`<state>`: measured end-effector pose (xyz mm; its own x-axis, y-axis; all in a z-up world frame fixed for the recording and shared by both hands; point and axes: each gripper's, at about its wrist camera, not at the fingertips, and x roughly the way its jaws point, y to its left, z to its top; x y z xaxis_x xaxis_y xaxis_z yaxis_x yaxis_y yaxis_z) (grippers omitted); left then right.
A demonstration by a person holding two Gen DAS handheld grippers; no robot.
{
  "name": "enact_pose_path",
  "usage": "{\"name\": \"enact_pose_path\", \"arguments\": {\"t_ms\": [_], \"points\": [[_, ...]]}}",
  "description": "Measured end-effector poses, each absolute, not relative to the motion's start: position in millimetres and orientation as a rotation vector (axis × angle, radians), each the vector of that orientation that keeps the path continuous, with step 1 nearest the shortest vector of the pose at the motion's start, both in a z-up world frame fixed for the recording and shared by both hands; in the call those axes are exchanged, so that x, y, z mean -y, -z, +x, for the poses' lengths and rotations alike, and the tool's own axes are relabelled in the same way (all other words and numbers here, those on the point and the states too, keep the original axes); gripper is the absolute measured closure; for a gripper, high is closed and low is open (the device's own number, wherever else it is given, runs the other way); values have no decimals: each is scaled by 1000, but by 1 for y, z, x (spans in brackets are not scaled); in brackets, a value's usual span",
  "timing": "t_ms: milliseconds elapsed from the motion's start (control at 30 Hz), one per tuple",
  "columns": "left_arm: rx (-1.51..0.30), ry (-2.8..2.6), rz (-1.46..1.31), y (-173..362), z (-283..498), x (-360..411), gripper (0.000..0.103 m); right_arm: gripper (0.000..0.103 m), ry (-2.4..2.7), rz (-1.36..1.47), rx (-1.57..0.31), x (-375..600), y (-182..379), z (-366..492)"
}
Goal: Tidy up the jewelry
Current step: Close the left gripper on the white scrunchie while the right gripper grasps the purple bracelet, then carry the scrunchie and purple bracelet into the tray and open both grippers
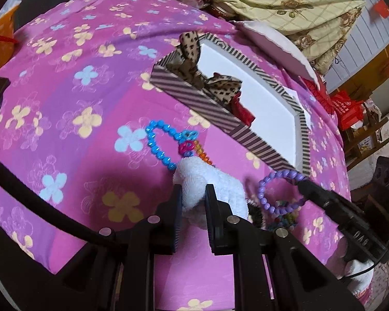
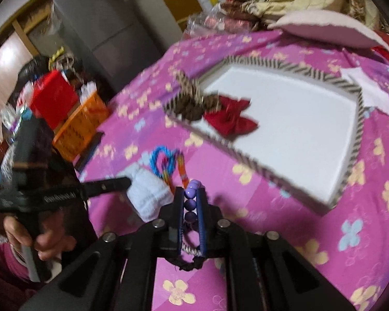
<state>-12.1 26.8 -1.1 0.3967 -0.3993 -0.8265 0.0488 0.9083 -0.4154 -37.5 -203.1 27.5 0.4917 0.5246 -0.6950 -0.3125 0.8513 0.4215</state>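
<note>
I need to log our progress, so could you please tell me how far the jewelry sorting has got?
Done: a leopard bow and a red bow lie in the striped box.
In hand: the right gripper is shut on the purple bead bracelet; the left gripper clamps a white fluffy piece.
Left: the blue bead bracelet and multicolored strands are on the cloth.

Both wrist views close, angled down; share striped box.
</note>
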Motion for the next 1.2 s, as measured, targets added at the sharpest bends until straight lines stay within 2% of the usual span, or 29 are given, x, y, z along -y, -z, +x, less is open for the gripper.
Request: {"name": "enact_pose_path", "arguments": {"t_ms": [333, 700, 967, 1200], "points": [[-1047, 307, -290, -37, 16, 0, 66, 94, -408, 305, -837, 245, -61, -13], [-1021, 287, -247, -53, 92, 33, 66, 94, -299, 337, -883, 275, -35, 29], [-1068, 225, -238, -28, 164, 49, 66, 94, -310, 315, -960, 253, -3, 56], [-1093, 147, -232, -6, 196, 46, 66, 94, -360, 272, -1026, 219, 19, 74]]}}
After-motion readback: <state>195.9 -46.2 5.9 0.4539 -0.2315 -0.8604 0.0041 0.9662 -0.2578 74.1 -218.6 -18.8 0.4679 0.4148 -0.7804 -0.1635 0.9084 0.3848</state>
